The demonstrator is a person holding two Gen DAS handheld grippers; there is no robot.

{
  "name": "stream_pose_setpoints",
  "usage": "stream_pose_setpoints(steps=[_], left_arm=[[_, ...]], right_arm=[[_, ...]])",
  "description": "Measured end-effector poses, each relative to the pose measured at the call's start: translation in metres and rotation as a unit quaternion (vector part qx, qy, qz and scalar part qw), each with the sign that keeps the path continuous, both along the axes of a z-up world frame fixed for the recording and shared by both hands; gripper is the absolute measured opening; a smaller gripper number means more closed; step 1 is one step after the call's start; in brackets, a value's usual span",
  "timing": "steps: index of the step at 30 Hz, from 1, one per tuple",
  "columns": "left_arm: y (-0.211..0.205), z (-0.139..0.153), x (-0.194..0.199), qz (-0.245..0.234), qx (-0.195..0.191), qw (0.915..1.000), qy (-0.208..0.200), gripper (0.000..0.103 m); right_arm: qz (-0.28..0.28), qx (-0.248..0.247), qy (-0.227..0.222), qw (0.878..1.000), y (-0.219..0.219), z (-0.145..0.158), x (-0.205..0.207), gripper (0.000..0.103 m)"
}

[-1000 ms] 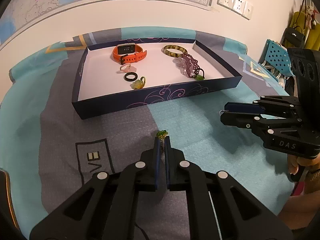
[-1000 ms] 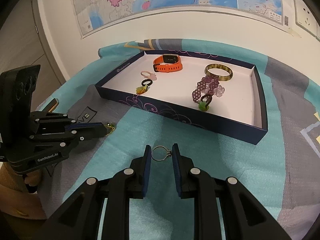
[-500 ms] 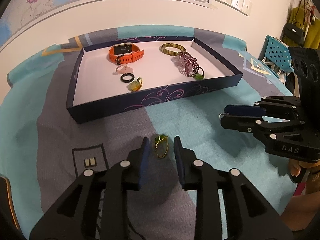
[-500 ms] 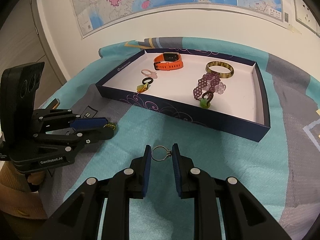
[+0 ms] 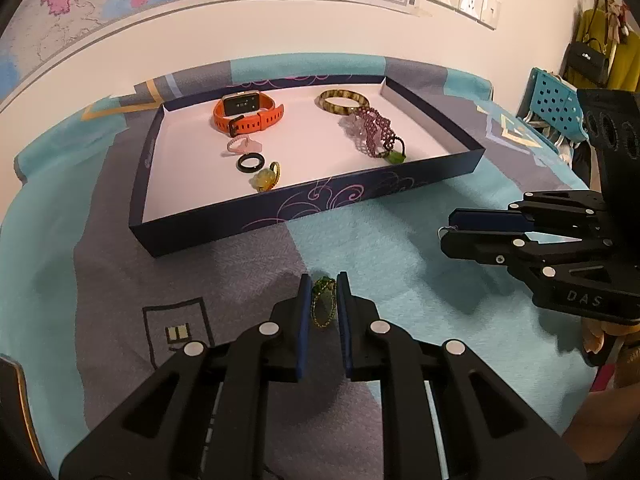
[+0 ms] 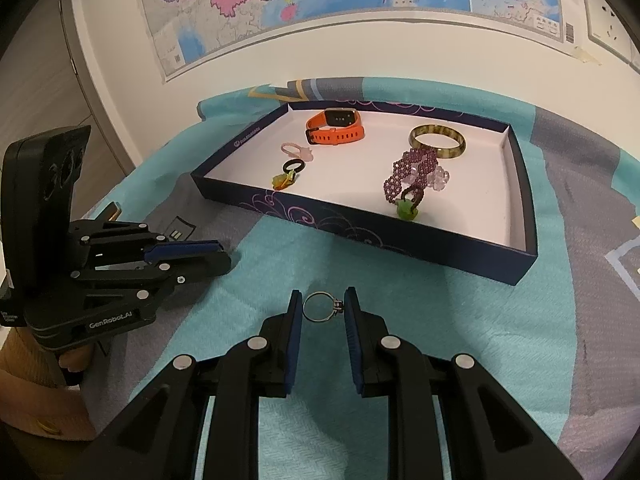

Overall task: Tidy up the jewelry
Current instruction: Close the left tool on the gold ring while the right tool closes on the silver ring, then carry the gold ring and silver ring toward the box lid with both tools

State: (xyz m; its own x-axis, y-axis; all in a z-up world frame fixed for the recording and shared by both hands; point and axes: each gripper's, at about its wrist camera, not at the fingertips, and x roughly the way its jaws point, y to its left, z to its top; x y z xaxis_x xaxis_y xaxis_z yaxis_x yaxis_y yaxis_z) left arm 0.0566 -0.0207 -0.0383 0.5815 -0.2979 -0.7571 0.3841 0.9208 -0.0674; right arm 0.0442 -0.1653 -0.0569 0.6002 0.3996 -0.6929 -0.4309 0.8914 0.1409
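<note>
Status, judged from how things lie: most pieces already sit in the shallow tray (image 5: 420,188); two rings remain outside it, one at each gripper, so the job looks near its end.

Tray: dark blue card walls with pale swirl print, matte white floor, rectangular, resting on a teal and grey woven cloth (image 5: 100,280) over the counter.

Contents, left to right in the left wrist view:
- Watch (image 5: 248,116), orange rubbery strap with punched holes, dark square face, at the back.
- Pink ring (image 5: 244,146), pale, translucent-looking.
- Black ring (image 5: 250,163), plain glossy band.
- Yellow ring (image 5: 267,176), gold band with a lumpy yellow-green stone, nearest the front wall.
- Bangle (image 5: 344,101), rigid mottled olive-brown hoop, polished, at the back.
- Purple bracelet (image 5: 370,130), lacy mesh of small beads, limp, touching the bangle's edge, with a green stone (image 5: 396,157) at its near end.

Outside the tray:
- Left gripper (image 5: 323,300): jaws narrow and closing around a green ring (image 5: 323,298), gold band with a dark green stone, standing between the blue pads low over the cloth; whether the pads yet press it, I cannot tell.
- Right gripper (image 6: 323,310): jaws narrow, holding a silver ring (image 6: 321,307), thin wire-like metal band with a small setting, pinched across its width, short of the tray's front wall.
</note>
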Motion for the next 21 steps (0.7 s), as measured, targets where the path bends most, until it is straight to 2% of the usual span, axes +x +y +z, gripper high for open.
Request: stream_pose_setpoints(steps=[21], left_arm=[[0.005, 0.038, -0.001, 0.005, -0.028, 0.9984, -0.049, 0.013]], right_arm=[[0.0, -0.003, -0.034, 0.999, -0.001, 0.024, 0.004, 0.019]])
